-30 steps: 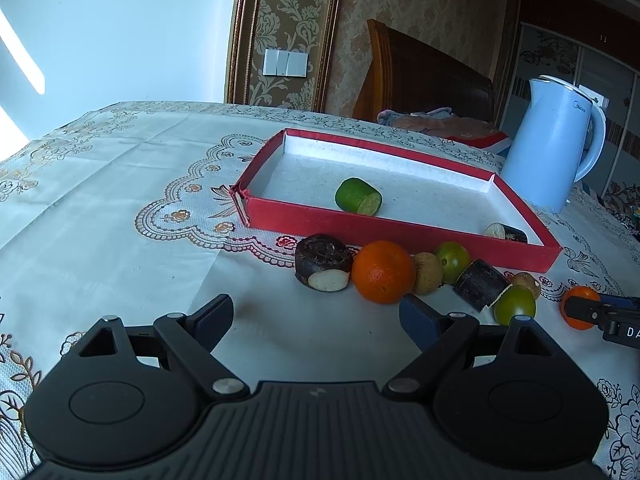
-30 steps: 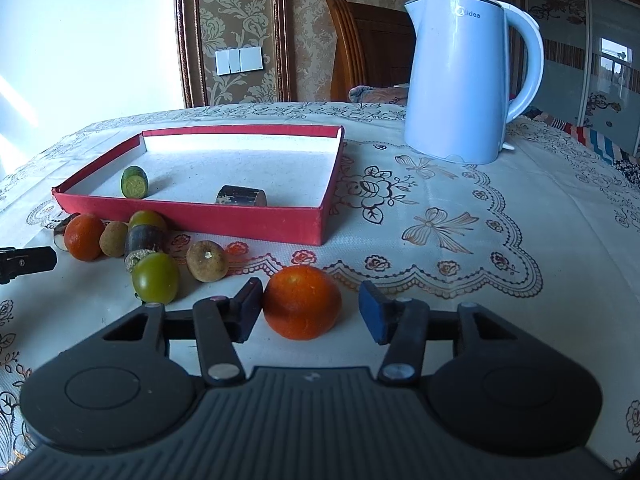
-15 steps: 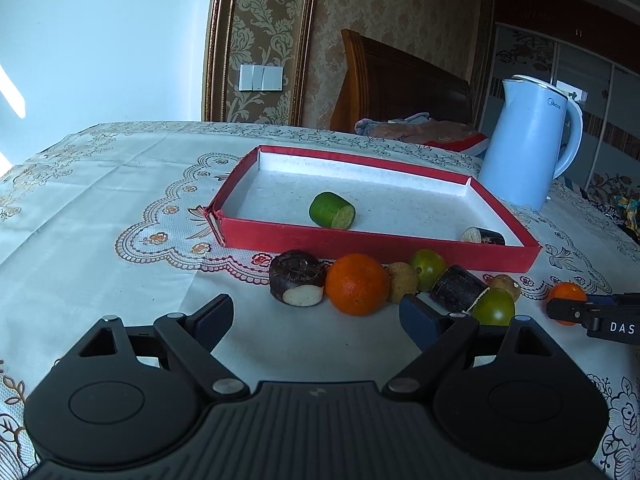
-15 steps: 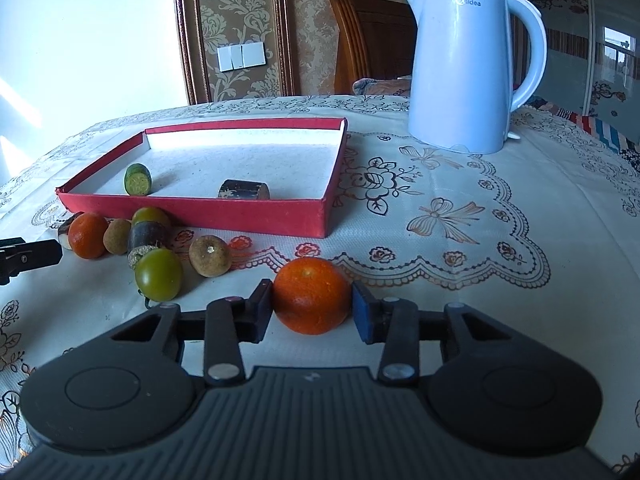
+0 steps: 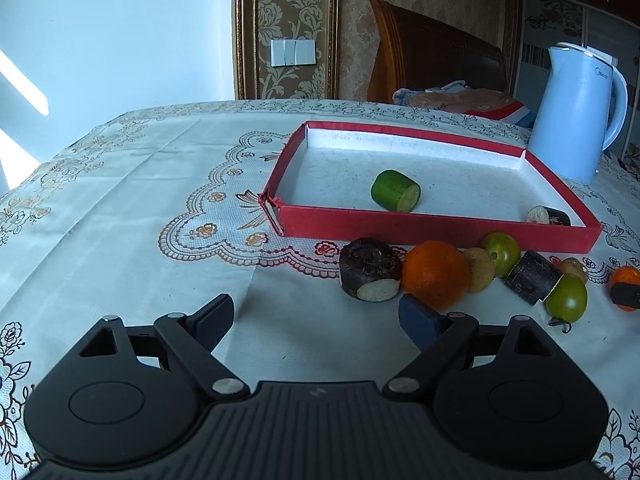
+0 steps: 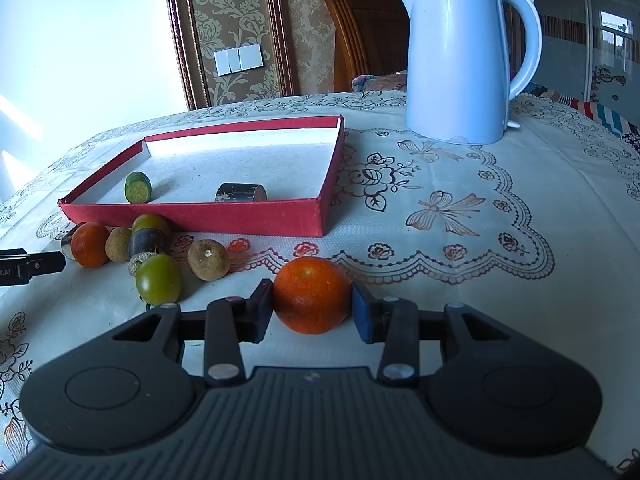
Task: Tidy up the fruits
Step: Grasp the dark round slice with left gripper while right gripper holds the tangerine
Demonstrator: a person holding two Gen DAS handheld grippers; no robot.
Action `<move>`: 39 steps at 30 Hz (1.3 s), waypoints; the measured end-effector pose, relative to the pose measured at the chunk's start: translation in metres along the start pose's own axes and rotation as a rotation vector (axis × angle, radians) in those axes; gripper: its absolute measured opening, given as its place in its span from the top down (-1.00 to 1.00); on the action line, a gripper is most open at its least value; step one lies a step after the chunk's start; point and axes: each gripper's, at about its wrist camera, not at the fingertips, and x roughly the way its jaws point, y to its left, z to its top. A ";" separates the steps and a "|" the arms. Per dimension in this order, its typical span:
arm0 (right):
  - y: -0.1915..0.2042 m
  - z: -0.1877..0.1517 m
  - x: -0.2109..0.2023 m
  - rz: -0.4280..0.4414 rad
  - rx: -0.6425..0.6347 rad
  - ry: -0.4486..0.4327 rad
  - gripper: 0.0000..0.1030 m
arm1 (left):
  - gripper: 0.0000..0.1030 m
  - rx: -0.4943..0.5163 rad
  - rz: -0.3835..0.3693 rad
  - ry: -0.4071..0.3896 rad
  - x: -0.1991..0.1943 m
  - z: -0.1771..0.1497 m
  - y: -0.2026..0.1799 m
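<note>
My right gripper has both pads pressed on the small orange, low in the middle of the right wrist view, with the fruit seemingly still touching the tablecloth. To do this well, I judge I should lift straight up before swinging toward the red tray at middle left, clearing its near wall. My left gripper hangs wide open and empty, short of the larger orange.
</note>
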 end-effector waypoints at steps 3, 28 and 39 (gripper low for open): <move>-0.001 0.000 0.000 0.002 0.004 0.000 0.24 | -0.74 0.009 0.012 0.019 0.008 0.006 -0.005; -0.001 -0.001 0.000 0.007 0.012 -0.001 0.24 | 0.16 0.008 0.003 -0.009 0.026 0.019 -0.024; 0.001 0.000 -0.001 -0.003 -0.004 -0.001 0.24 | 0.16 -0.076 0.058 -0.021 0.017 0.013 -0.024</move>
